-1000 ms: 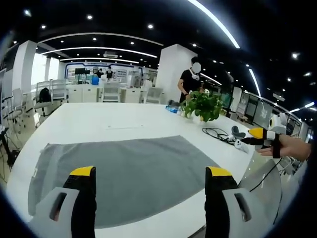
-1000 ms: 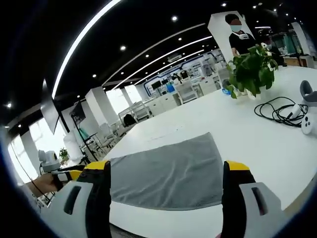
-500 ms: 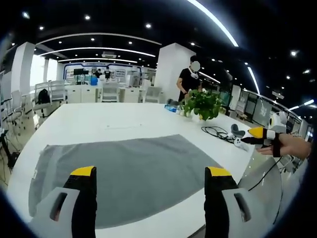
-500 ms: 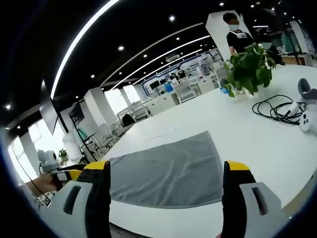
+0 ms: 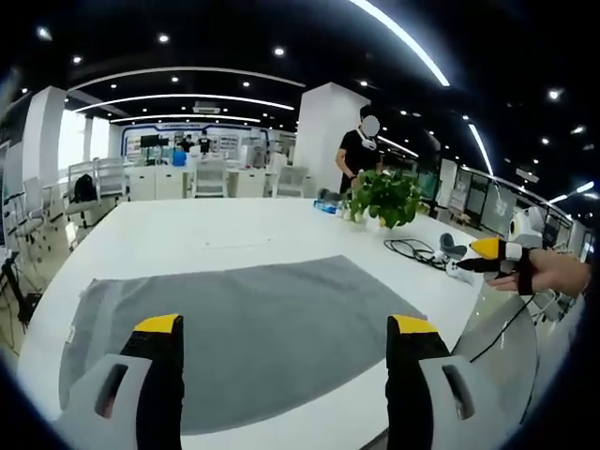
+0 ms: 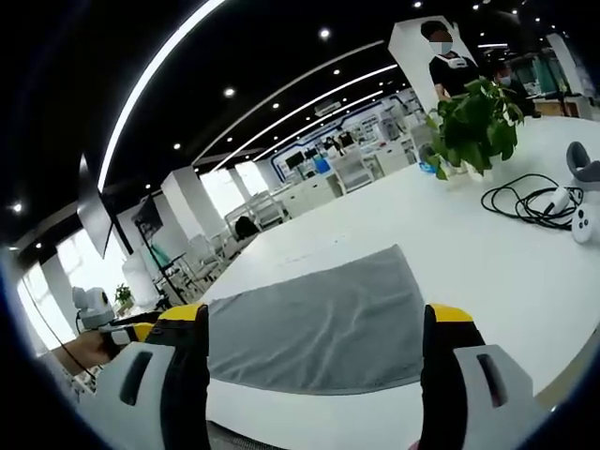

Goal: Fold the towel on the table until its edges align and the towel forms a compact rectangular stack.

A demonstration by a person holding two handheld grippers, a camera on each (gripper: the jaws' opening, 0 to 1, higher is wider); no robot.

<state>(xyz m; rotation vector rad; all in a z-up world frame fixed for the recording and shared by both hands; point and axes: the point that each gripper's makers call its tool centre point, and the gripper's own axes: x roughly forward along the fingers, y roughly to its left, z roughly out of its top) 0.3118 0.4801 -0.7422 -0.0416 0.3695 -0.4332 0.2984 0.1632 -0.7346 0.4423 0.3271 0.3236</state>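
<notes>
Presently the left hand-held gripper [image 5: 286, 375] is held above the near edge of the table [image 5: 187, 234] with its jaws spread wide and nothing between them; the right hand-held gripper [image 6: 319, 370] is likewise held with jaws apart and empty, short of the same edge. Beyond both, the grey towel [image 5: 244, 328] is spread flat in a single layer, unfolded, close to the near edge of the table. It is judged to be light, soft and limp, so it will sag and drape once lifted and should slide readily on the smooth white top. A hold is best taken at two corners of one short side, each pinched close to the hem, so the edge stays straight when carried across. Farther off, a potted plant [image 5: 382, 199] and a coiled cable [image 5: 411, 251] are seen toward the far right corner, well apart from the towel.
</notes>
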